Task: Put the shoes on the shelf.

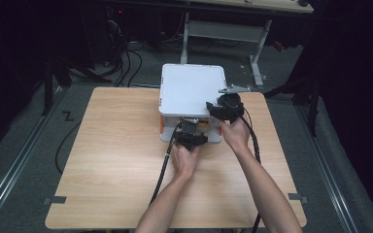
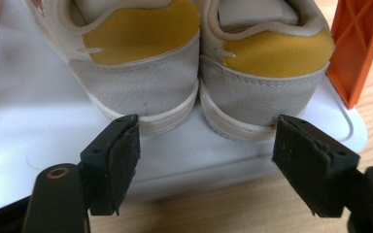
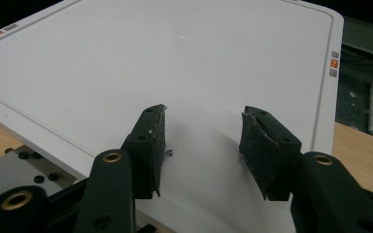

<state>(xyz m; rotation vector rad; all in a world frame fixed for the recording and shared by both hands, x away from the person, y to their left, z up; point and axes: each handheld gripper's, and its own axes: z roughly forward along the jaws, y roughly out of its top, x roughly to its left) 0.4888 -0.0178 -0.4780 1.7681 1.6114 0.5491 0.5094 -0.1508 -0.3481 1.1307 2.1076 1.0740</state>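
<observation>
The left claw is wide open and holds nothing, right behind the heels of two yellow-and-grey shoes on a white shelf. The right claw is open too, empty, above the white lid of the box on the wooden bench.

A lab: floor cables, floor rails, dark curtains.

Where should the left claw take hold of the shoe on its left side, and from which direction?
Grip the heel of the left-hand shoe, probably across the grey suede counter below the yellow collar. Come straight in from behind: both heels face the left claw, whose jaws stand open. It must shift left, since it now straddles the gap between the shoes, with the right-hand shoe close alongside.
</observation>
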